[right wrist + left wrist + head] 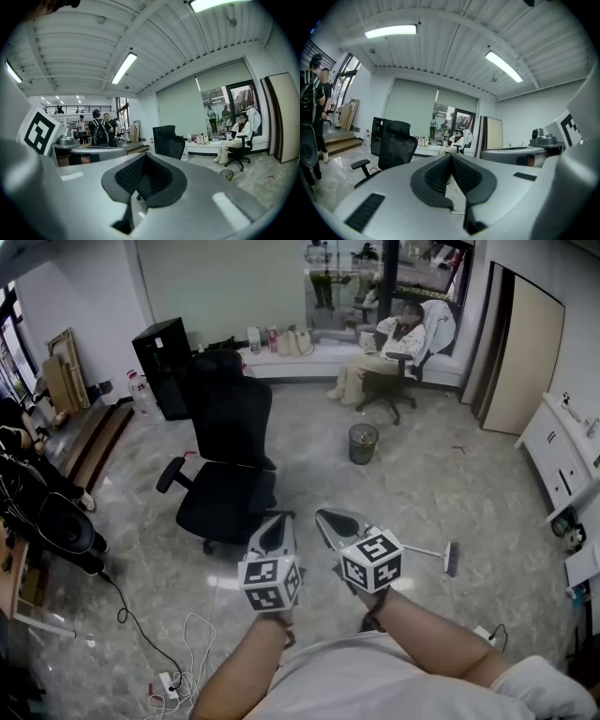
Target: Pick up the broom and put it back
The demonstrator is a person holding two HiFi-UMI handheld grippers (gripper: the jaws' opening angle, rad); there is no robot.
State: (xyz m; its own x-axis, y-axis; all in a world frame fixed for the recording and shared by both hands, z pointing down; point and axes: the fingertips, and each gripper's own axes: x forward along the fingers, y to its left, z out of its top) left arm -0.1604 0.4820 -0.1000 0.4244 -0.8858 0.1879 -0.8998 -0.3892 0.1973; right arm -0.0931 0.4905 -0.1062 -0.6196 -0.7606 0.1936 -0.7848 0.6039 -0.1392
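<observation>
Marble floor (427, 486): broom (449, 559) lies right of my fingers, left gripper (279, 518) and right gripper (324, 517) both clenched empty; I judge reaching unopened would shove it away.

Readable text: none in any view.
Left marker cube (270, 582), near, on the left tongs (281, 521): black-and-white square code patterns, no letters or numbers.
Right marker cube (372, 562), on the right tongs (325, 517): the same kind of pattern.
Bottles and bags (277, 340) on the far window ledge: print too small to read.
</observation>
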